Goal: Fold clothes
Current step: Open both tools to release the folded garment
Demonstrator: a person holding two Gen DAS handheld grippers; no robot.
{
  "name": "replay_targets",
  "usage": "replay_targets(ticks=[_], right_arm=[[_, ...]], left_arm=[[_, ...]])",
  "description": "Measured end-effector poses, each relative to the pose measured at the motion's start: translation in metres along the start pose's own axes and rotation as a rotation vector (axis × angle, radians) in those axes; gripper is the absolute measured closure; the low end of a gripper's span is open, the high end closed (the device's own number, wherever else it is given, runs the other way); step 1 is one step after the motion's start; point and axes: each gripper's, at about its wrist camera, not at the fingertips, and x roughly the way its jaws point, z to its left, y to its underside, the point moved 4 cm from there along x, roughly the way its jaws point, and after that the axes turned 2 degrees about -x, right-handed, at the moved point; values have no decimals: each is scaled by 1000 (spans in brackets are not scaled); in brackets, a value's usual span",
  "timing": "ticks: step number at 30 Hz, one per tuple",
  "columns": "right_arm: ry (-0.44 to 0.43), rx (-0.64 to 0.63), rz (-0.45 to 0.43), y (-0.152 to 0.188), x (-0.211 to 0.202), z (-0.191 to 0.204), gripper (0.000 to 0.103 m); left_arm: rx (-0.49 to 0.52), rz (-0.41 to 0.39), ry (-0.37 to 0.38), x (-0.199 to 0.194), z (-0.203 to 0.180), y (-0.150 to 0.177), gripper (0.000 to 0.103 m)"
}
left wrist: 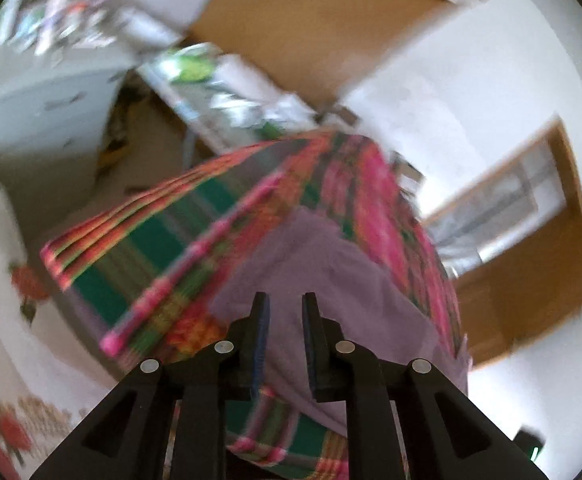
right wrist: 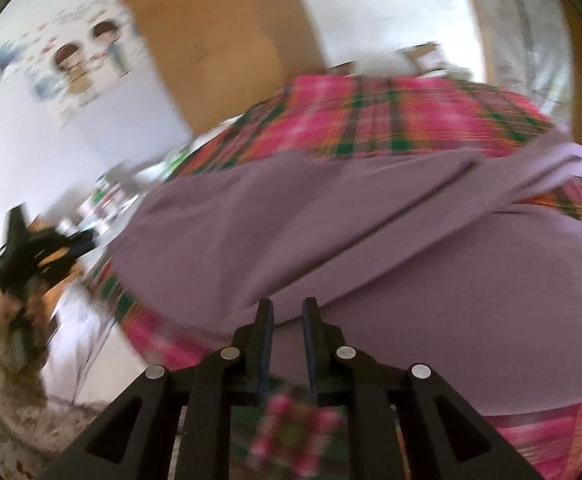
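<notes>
A purple garment [left wrist: 331, 280] lies spread on a bed covered by a pink, green and orange plaid blanket [left wrist: 163, 240]. My left gripper [left wrist: 286, 304] hovers over the garment's near part, its fingers a narrow gap apart with nothing pinched between them. In the right wrist view the purple garment [right wrist: 331, 232] fills the middle, with a folded strip [right wrist: 531, 176] running to the upper right. My right gripper [right wrist: 287, 308] is over the garment's near edge, its fingers also slightly apart and holding nothing. Both views are blurred by motion.
A white drawer unit [left wrist: 51, 100] and a cluttered shelf [left wrist: 219, 92] stand beyond the bed. A wooden door [right wrist: 219, 40] and a wall with cartoon stickers [right wrist: 83, 56] lie behind. A blurred black device [right wrist: 35, 248] shows at left. A window [left wrist: 503, 200] is to the right.
</notes>
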Motion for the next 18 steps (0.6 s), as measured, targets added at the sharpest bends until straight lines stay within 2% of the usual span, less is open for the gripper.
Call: replay_targets(ticks=[2, 5, 9, 14, 18], right_arm=[[63, 44, -40, -7, -9, -18, 88], [136, 86, -81, -20, -17, -40, 88], [225, 143, -118, -39, -22, -73, 88], [305, 217, -127, -65, -14, -116, 88], [349, 260, -98, -85, 0, -145, 88]], left_arm=[[85, 24, 55, 4, -23, 4, 82], [213, 96, 132, 19, -59, 16, 82], [397, 251, 230, 51, -108, 51, 82], [546, 440, 296, 95, -152, 96, 80], [644, 539, 305, 115, -173, 129, 80]])
